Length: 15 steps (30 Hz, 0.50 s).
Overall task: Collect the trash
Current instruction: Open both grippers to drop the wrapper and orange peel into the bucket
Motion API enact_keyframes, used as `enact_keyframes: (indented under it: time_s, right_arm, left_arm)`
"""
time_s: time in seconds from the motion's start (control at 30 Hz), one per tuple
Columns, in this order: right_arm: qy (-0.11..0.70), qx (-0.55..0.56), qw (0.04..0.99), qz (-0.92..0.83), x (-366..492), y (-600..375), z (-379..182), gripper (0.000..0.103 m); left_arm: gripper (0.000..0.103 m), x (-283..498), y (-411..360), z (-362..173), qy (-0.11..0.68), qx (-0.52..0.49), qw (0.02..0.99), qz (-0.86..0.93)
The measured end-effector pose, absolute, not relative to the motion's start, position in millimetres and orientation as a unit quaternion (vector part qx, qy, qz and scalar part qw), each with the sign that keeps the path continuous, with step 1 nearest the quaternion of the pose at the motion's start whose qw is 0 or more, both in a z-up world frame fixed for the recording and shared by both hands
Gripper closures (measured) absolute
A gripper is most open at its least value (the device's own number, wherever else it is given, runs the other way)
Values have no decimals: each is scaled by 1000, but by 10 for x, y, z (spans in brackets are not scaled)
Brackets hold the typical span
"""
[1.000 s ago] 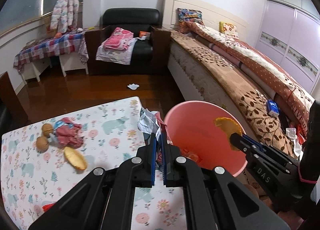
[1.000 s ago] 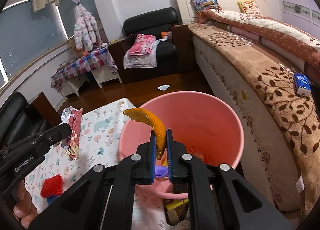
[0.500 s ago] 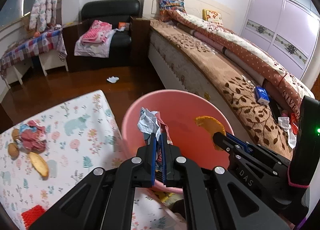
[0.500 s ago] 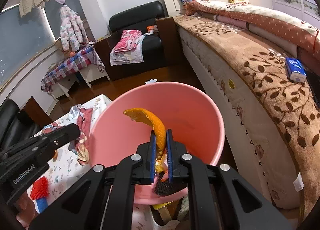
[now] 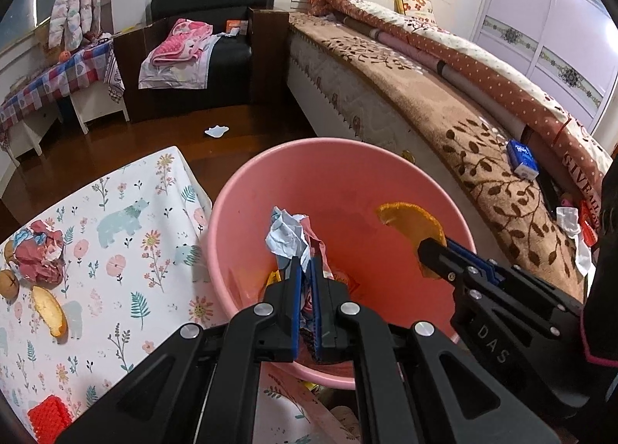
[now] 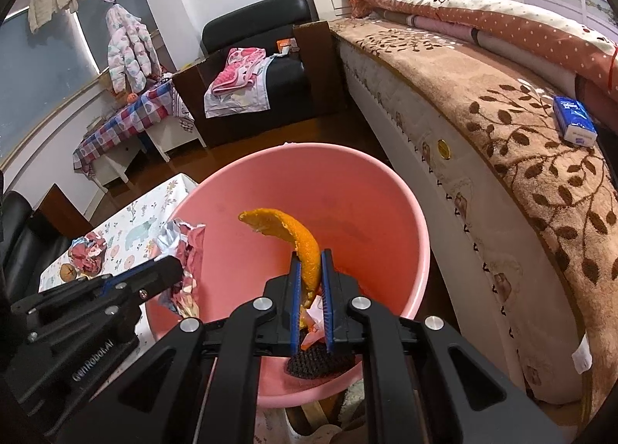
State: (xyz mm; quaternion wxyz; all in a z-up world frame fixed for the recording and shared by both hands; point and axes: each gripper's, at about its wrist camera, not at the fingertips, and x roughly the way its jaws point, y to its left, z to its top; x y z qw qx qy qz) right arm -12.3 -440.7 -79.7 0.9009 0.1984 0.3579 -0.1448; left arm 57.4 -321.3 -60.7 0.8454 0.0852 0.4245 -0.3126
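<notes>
Blue-padded jaws of the left gripper (image 5: 305, 270) are clamped on a crumpled wrapper (image 5: 287, 237), silver-white and red, which sticks up above the tips. The right gripper (image 6: 309, 274) is likewise pinched shut on a curved strip of orange peel (image 6: 297, 237), its long axis arching up and to the left from the pads. Both pieces hang inside the rim of the pink bucket (image 5: 390, 162), the wrapper toward its left wall, the peel toward its right. The relation that matters: the bucket's open mouth lies directly below each held piece, so letting go should drop both straight in; neither hand appears to need further travel.

Outward, the left wrist view alone shows what remains on the floral tablecloth (image 5: 127, 251) to the left of the bucket: a red crumpled wad (image 5: 38, 251), another peel slice (image 5: 48, 310), a red mesh piece (image 5: 48, 419). The right wrist view alone shows a dark mesh item (image 6: 320, 361) on the bucket floor.
</notes>
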Motion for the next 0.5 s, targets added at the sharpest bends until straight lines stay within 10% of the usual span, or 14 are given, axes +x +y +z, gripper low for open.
enact_keyframes:
  time_s: [0.33,0.5]
  right_arm:
    - [365,198,899,-142,-97,-4406,-837,93]
    - [365,204,897,-145,-97,-4425,-847,93]
  left_arm:
    - [98,595,-3215,-633,428,81,847,-304]
    - [79,625,-3177,-616,431,74,847,-302]
